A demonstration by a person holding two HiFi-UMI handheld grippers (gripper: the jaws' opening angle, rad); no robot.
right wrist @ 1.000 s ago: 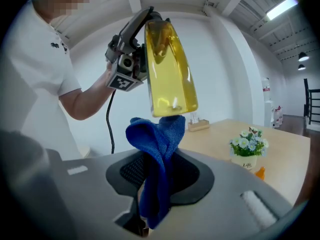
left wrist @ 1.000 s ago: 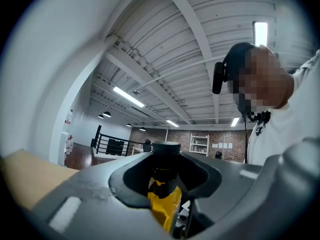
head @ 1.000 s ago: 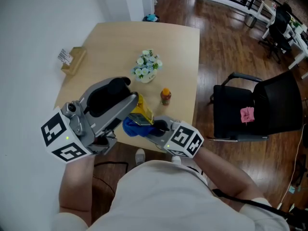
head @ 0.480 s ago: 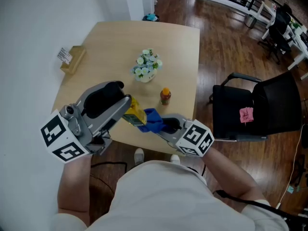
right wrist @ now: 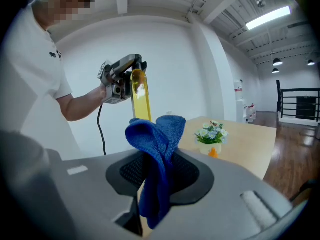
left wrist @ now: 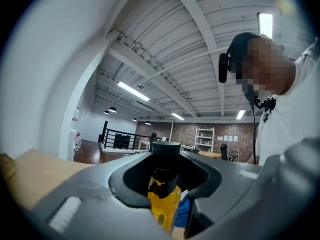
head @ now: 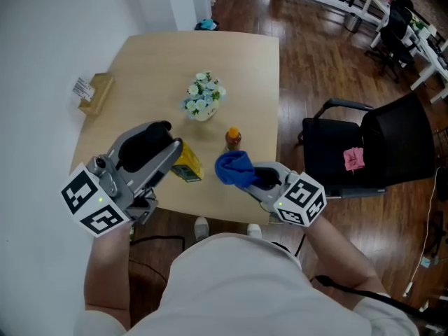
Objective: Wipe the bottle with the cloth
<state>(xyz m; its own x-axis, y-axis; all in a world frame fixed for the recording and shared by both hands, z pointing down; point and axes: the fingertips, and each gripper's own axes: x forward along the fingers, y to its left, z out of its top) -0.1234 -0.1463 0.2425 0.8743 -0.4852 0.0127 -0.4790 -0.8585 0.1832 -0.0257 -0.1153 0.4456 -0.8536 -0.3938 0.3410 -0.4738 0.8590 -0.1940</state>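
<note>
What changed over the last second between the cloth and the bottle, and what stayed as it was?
The right gripper swung the blue cloth rightward in the head view, off the yellow bottle; they are now apart. Nothing was released: the left gripper stays shut on the bottle, the right on the cloth. The flowers and small orange bottle did not move.

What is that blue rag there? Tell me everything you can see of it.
The blue cloth looks like soft, nubbly microfibre, bunched into folds rather than spread. The right gripper is shut on its middle: loose folds puff out past the jaws and a tail hangs beneath. It is held in the air over the pale wooden table, near its front edge, clear of the yellow bottle.
</note>
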